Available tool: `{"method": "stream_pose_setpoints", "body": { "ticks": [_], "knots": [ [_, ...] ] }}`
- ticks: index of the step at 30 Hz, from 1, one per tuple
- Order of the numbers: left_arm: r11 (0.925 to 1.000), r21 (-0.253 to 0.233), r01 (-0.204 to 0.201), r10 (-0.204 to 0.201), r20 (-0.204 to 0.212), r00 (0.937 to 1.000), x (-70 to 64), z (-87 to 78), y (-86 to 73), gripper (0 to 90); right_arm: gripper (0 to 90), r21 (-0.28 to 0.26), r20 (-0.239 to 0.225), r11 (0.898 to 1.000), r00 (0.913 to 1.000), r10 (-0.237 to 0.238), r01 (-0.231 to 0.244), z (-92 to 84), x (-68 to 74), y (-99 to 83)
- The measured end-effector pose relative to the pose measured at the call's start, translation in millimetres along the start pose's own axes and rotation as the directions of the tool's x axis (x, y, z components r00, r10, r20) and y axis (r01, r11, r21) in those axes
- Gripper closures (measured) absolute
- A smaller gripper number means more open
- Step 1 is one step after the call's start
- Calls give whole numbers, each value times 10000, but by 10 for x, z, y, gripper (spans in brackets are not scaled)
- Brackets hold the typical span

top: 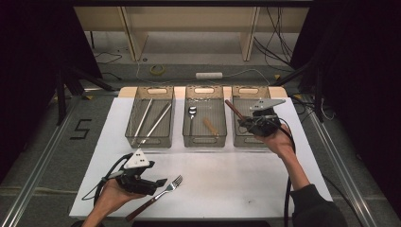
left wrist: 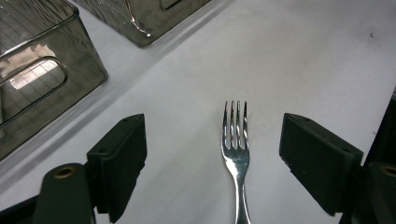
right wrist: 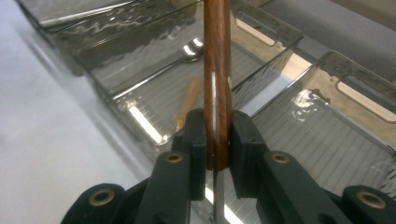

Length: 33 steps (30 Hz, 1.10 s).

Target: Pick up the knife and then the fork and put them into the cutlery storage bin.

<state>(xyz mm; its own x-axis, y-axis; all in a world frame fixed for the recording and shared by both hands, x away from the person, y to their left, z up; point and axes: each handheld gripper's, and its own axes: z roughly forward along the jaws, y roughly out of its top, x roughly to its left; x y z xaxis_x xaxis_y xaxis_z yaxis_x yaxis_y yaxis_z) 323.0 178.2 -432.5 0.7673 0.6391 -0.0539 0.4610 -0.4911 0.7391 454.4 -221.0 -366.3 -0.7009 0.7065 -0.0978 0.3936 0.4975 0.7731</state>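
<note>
The right gripper hovers over the right-hand bin, its fingers clamped on the wooden handle of a utensil whose type cannot be told. Nearer the person than the bins, the left gripper rests low over the white worktop, fingers wide apart and gripping nothing, with a fork lying between them, untouched.

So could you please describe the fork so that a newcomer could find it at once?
Start at the white table and look at its near edge, in front of the three clear bins. The fork lies flat there beside the left gripper, the one utensil outside any bin.
</note>
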Motion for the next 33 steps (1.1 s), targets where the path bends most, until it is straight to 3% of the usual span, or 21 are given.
{"method": "stream_pose_setpoints", "body": {
  "ticks": [17,26,33],
  "knots": [
    [10000,-1,-42,42,-83,10000,-19,-64,-60,225,791,237,810,9910,9883,1291,-1314,321,-411,227],
    [10000,-32,-5,5,-71,10000,-21,-82,-78,224,791,223,1116,9806,9752,1911,-1947,451,-547,248],
    [10000,-13,25,-25,-14,10000,-29,-89,-88,221,790,370,1488,9662,9575,2470,-2550,578,-617,180]
  ]
}}
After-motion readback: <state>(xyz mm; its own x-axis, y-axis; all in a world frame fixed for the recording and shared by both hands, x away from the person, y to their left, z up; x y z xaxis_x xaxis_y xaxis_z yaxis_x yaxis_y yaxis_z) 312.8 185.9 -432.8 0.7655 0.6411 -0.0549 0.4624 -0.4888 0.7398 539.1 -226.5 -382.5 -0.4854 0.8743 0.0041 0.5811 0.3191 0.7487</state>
